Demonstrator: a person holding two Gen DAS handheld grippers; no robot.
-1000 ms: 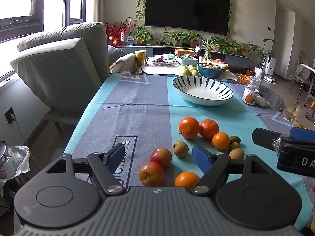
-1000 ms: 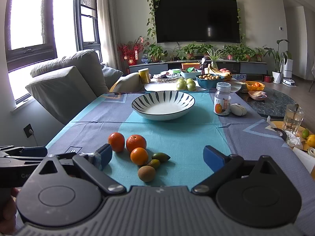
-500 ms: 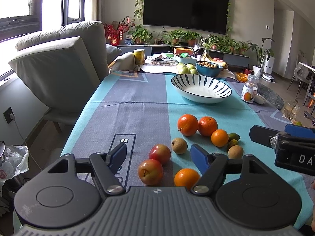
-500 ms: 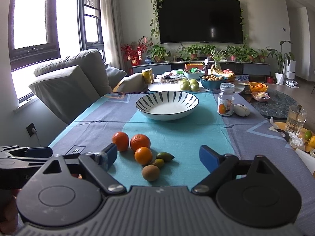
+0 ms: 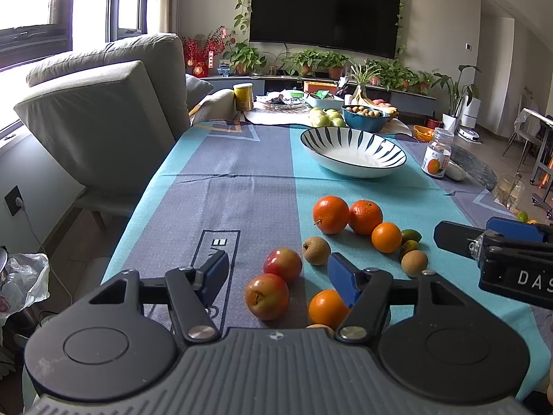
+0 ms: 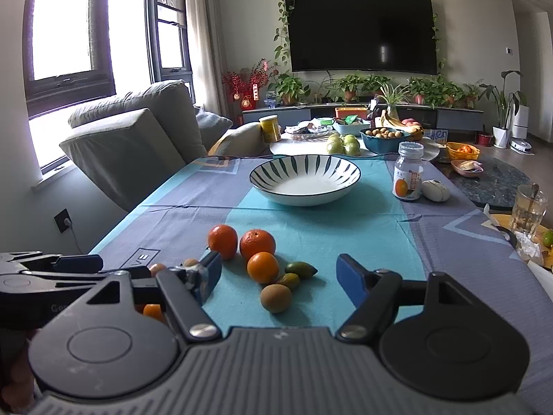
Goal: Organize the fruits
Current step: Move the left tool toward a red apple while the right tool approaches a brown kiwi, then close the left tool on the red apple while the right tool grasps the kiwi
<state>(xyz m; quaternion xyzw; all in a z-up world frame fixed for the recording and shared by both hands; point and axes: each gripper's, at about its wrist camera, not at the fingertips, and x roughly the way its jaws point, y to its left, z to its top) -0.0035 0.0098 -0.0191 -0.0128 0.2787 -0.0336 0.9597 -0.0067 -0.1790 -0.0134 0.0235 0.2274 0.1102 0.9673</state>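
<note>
Loose fruit lies on the blue tablecloth: two red apples, several oranges, a near orange, a brown pear, a kiwi and small green fruits. A striped white bowl stands empty farther back. My left gripper is open and empty, low over the apples. My right gripper is open and empty, just before the kiwi and an orange.
A pill bottle and a white oval object stand right of the bowl. A grey sofa lines the table's left edge. Far bowls of fruit sit behind. A glass stands at right.
Both grippers have moved slightly forward and lower toward the fruit. Their jaws stay open. No fruit has moved.
</note>
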